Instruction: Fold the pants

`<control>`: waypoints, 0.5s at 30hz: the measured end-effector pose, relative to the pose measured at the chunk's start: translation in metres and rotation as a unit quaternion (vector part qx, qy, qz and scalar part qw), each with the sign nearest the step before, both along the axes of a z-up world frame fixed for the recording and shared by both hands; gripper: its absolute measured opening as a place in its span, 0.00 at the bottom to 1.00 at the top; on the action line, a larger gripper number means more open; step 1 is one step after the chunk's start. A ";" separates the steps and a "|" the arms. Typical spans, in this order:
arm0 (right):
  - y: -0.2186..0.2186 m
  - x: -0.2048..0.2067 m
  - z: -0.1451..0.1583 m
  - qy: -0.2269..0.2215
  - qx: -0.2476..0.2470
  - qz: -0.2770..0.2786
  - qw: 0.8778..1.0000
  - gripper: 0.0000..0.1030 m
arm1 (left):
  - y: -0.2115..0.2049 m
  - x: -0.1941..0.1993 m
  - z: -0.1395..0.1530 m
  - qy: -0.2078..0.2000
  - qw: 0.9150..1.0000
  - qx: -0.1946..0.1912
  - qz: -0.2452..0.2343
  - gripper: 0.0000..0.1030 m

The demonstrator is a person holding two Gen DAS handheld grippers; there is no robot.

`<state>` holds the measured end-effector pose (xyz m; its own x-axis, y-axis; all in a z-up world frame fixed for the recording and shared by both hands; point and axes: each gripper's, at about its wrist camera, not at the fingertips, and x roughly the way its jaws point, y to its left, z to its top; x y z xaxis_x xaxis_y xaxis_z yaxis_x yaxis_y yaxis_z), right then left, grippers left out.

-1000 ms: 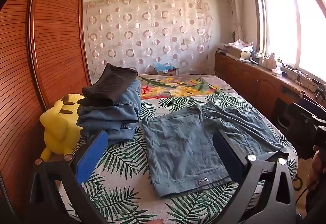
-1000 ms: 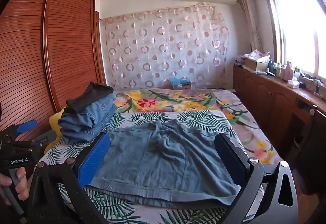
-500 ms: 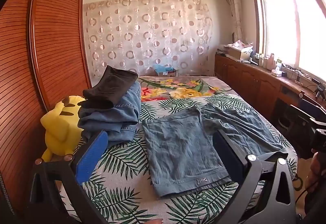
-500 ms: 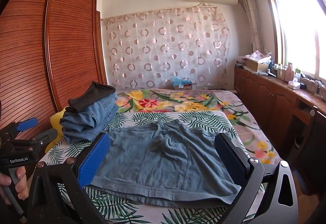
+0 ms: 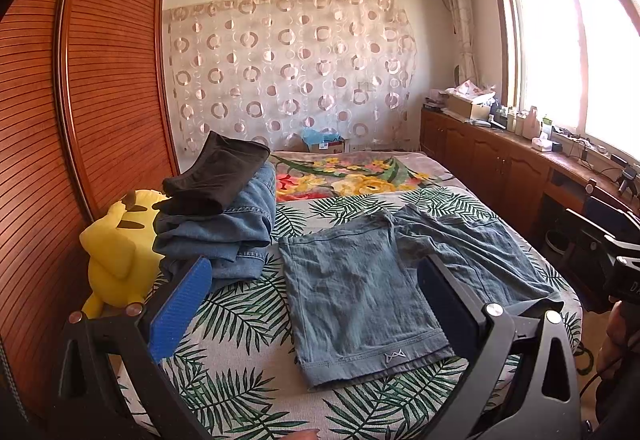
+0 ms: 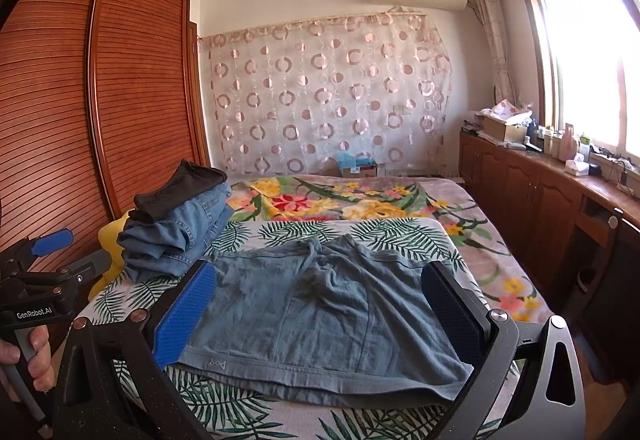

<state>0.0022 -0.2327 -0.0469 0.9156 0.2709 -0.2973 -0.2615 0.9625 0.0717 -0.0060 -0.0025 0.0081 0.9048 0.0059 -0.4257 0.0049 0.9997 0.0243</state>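
Grey-blue denim shorts lie flat on the leaf-print bedspread, waistband toward me; they also show in the right wrist view. My left gripper is open and empty, held in front of the bed's near edge. My right gripper is open and empty, held just before the waistband. The left gripper's body shows at the left of the right wrist view, held in a hand.
A stack of folded jeans with dark pants on top sits at the bed's left, beside a yellow plush toy. A wooden wardrobe stands left. A long cabinet runs under the window at right.
Both views have shifted only slightly; the shorts lie as before and both grippers stay open.
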 end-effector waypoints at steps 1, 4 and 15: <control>0.000 0.000 0.000 0.000 0.000 0.000 1.000 0.99 | 0.000 0.000 0.000 0.000 1.000 0.000 0.000 1.00; 0.000 -0.001 0.000 0.000 0.000 0.001 1.000 0.99 | 0.000 0.000 0.000 -0.001 1.000 0.000 0.000 1.00; 0.000 -0.002 0.001 -0.001 0.001 0.001 1.000 0.99 | 0.000 0.000 0.000 -0.002 1.000 0.000 0.000 1.00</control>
